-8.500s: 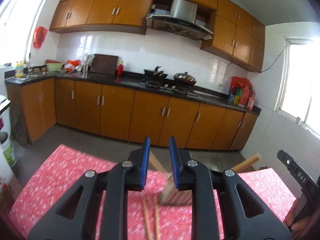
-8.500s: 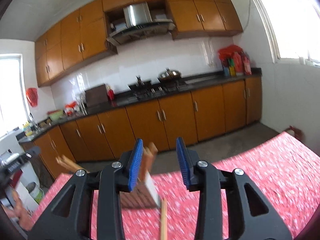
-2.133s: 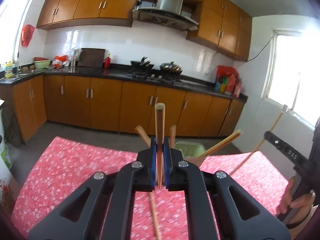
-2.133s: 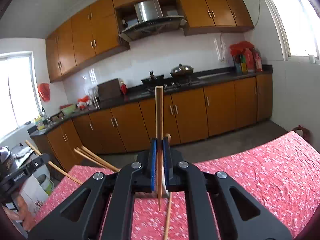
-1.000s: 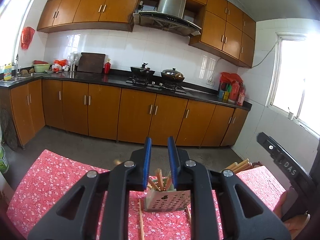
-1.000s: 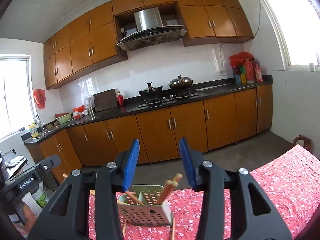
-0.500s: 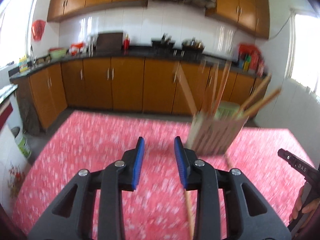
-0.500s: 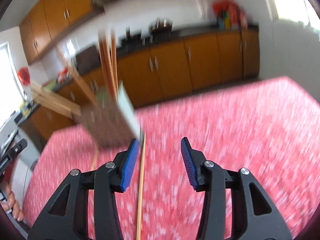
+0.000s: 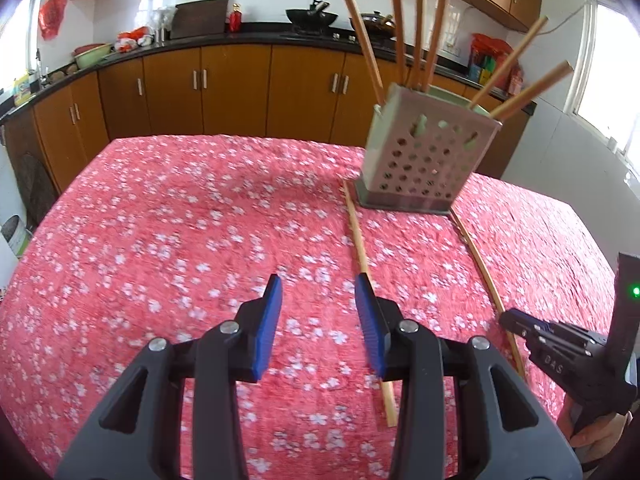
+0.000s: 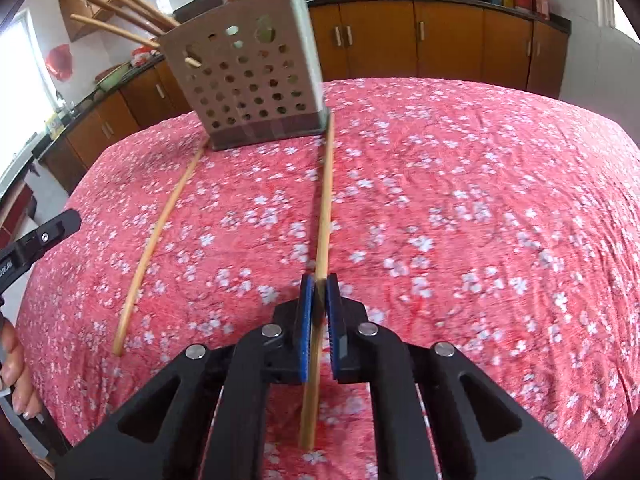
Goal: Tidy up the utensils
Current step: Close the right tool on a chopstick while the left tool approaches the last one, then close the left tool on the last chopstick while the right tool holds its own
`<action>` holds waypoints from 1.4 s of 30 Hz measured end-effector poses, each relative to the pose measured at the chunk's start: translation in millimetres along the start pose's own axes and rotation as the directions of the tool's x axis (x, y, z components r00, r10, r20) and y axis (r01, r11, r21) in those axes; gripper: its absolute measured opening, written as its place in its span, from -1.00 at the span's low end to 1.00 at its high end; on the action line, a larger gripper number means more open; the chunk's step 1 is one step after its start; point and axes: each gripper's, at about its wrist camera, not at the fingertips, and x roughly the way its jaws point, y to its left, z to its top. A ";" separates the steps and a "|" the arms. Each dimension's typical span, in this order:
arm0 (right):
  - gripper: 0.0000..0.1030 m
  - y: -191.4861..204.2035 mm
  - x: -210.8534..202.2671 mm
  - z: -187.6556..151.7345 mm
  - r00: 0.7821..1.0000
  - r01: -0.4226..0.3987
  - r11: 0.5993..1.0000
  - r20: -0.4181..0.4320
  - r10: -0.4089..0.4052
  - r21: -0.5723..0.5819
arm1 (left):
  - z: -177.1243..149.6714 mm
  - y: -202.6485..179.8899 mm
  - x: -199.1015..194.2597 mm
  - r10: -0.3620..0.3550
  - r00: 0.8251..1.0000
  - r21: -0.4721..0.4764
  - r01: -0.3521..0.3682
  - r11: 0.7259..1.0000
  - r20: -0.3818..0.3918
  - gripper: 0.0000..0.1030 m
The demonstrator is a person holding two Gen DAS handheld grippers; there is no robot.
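- In the right view, our right claw pinched a long wooden chopstick lying on the red flowered cloth.
- In the left view, our left claw stood wide with nothing in it, and the grey holed holder stood far ahead.

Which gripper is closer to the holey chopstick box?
Neither clearly. The left gripper sits open left of the box; the right gripper is shut on a chopstick before it.

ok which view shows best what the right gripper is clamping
The right wrist view: the right gripper is shut on a chopstick lying on the tablecloth. The left wrist view shows only that gripper's black body at its edge, the grip hidden.
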 end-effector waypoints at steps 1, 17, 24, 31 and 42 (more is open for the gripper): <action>-0.85 -3.6 1.8 1.7 1.000 0.012 1.000 0.002 -0.012 0.011 | -0.9 -3.0 2.3 -0.011 1.000 0.004 0.011 1.000 -0.008 -0.26; -0.85 -48.2 -3.2 10.9 0.997 0.077 0.990 0.016 -0.079 0.122 | -18.5 -36.7 56.9 0.048 0.989 0.073 -0.038 0.997 -0.139 -0.85; -0.85 -43.6 2.0 18.0 0.996 0.084 0.992 0.024 -0.087 0.093 | -3.5 3.8 63.3 0.118 0.984 0.003 -0.119 0.993 -0.135 -0.85; -0.85 -42.4 15.8 33.5 0.993 0.117 0.992 0.019 -0.118 0.055 | 11.2 28.7 70.7 0.145 0.980 -0.007 -0.148 0.989 -0.134 -0.76; -0.84 -44.1 22.1 36.7 0.990 0.139 0.990 0.033 -0.140 0.031 | 17.0 33.5 77.1 0.133 0.984 0.005 -0.133 0.991 -0.118 -0.60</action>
